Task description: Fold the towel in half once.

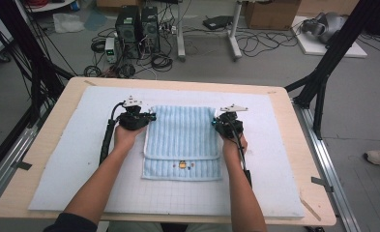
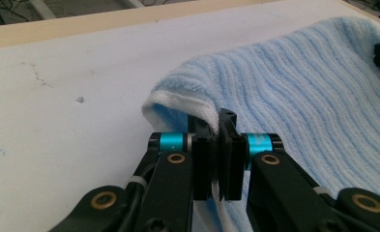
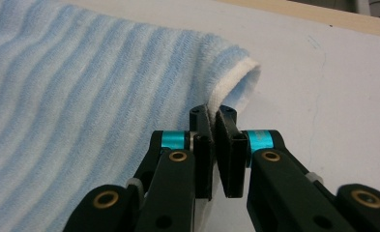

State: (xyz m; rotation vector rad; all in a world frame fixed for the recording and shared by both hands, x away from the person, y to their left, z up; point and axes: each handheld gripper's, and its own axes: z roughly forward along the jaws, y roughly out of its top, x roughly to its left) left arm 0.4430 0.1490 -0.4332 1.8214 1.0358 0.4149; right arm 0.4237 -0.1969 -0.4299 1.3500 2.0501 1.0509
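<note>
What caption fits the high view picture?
Two claws, left and right, pinch a light blue striped towel on the white mat.

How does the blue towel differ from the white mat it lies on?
The towel is pale blue, ribbed and folded over itself; the white mat is flat, one layer, with a faint grid. The towel is small, in the middle; the mat covers nearly the whole tabletop. The towel's far corners are pinched by the left gripper and right gripper. Both are soft and rectangular.

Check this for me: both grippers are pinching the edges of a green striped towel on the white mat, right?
Not quite. The towel is light blue, not green, as the high view shows. The left gripper and right gripper do pinch its edges on the white mat.
</note>
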